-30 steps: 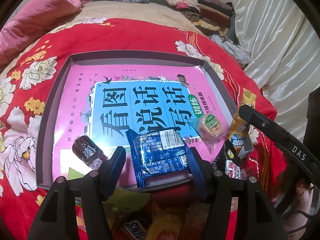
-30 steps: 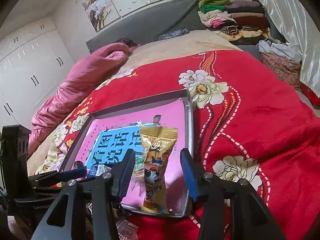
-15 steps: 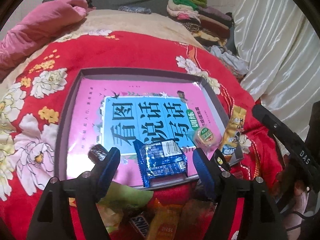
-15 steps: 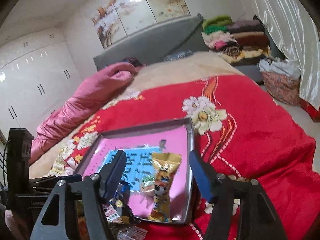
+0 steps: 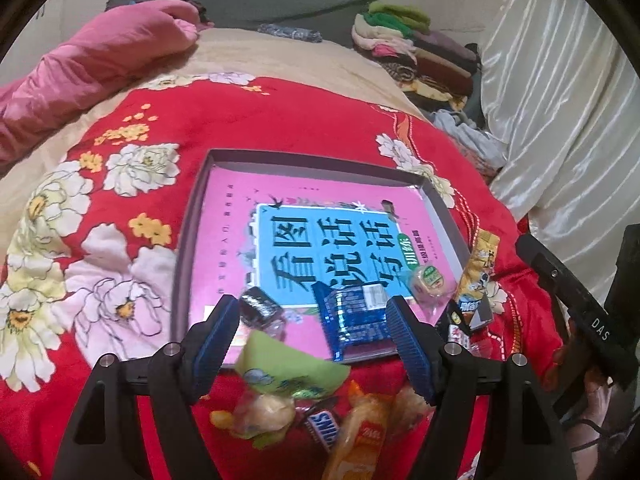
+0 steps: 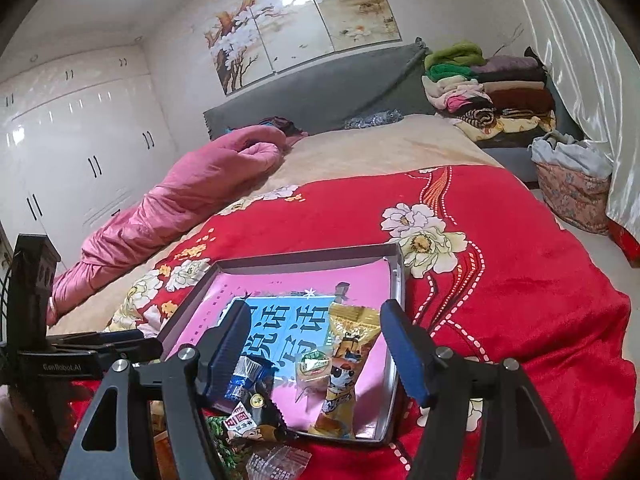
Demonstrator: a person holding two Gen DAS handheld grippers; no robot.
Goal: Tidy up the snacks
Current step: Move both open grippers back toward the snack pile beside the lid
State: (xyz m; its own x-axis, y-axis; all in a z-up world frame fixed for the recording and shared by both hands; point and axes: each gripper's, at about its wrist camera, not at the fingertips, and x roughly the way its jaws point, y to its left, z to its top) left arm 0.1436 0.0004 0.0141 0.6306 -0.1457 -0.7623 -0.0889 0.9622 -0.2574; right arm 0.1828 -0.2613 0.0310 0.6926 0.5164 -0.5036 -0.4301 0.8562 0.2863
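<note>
A grey tray [image 5: 312, 157] lined with a pink and blue book lies on the red bedspread. In it are a blue packet [image 5: 352, 316], a dark wrapped candy [image 5: 260, 309], a round green-topped snack [image 5: 430, 280] and a long yellow packet [image 5: 478, 276] at its right edge. My left gripper [image 5: 314, 344] hangs open above the tray's near edge, holding nothing. In the right wrist view my right gripper [image 6: 316, 348] is open too, above the yellow packet [image 6: 346, 364], which lies flat in the tray [image 6: 304, 258], untouched.
Loose snacks sit in front of the tray: a green packet [image 5: 288, 368], a Snickers bar [image 5: 324, 428], an orange packet [image 5: 360, 440], a black and red packet [image 6: 250, 420]. A pink quilt [image 6: 180, 208] lies far left; folded clothes [image 6: 488, 88] are stacked by the headboard.
Both grippers have lifted and drawn back from the tray with their jaws spread wider. The blue packet and the yellow packet stay lying in the tray.
</note>
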